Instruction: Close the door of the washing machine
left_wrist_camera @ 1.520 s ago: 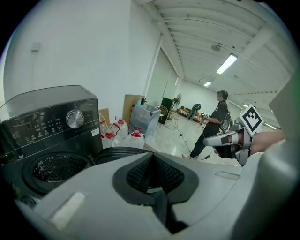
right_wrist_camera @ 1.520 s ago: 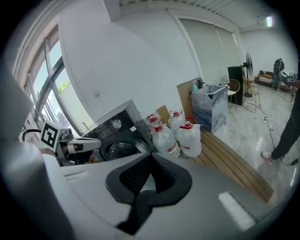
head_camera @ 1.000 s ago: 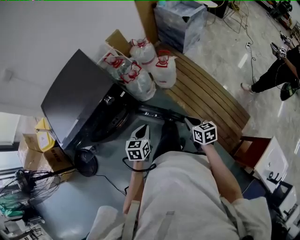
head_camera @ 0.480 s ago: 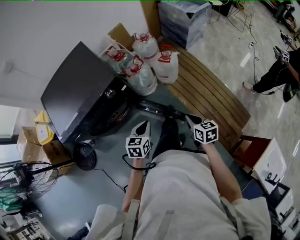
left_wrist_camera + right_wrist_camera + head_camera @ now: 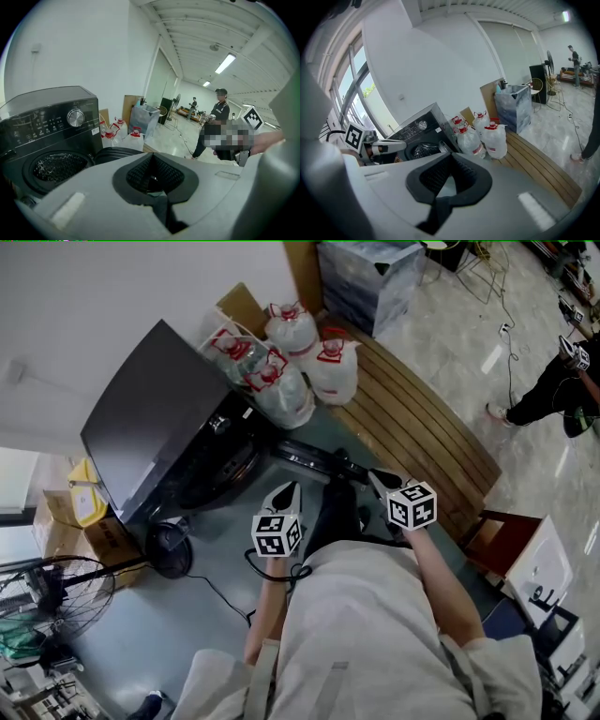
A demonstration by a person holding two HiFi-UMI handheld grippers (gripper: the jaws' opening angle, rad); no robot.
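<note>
Washing machine (image 5: 159, 418) and wooden bench (image 5: 422, 427) stand on the floor (image 5: 169, 634).

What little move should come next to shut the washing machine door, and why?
Probably ease the right hand-held gripper against the outer face of the open door and start pushing it toward the washing machine. The door stands swung wide, the drum shows, and that gripper, shut and empty, is nearest the door's free edge.

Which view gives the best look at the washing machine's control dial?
The left gripper view: the silver dial faces the camera, large and sharp on the front panel. The right gripper view shows it small and distant. The head view looks steeply down, so it is hard to make out.
</note>
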